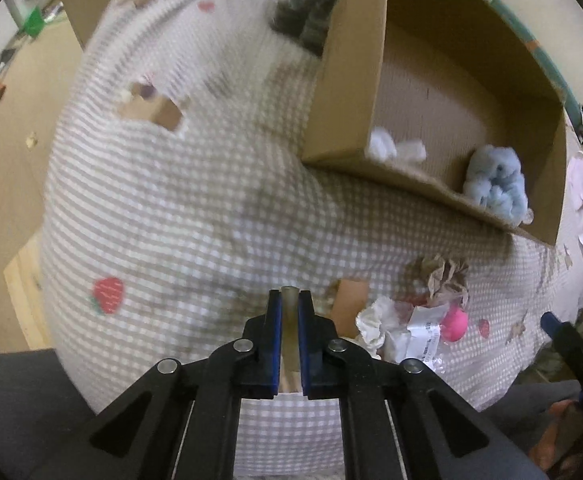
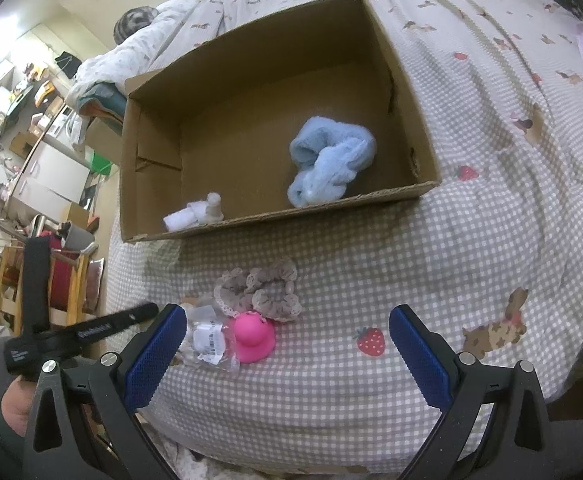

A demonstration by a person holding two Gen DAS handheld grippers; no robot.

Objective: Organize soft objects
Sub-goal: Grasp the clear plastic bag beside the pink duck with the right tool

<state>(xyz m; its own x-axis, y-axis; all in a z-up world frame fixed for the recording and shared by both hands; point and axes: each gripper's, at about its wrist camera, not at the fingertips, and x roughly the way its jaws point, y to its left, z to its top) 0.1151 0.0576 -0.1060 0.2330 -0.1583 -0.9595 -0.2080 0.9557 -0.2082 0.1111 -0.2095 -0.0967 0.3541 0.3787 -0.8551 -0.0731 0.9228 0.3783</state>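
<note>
Here the left hand-held gripper (image 1: 290,300) pinches a blurred, unidentifiable beige piece (image 1: 290,312); right one (image 2: 287,344) gapes.

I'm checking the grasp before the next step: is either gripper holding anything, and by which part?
The left gripper is shut on a small pale translucent piece, clamped along its sides with its top end poking out. The right gripper is open, holding nothing.

Black grippers, blue-padded fingers (image 2: 419,354), silver screws
</note>
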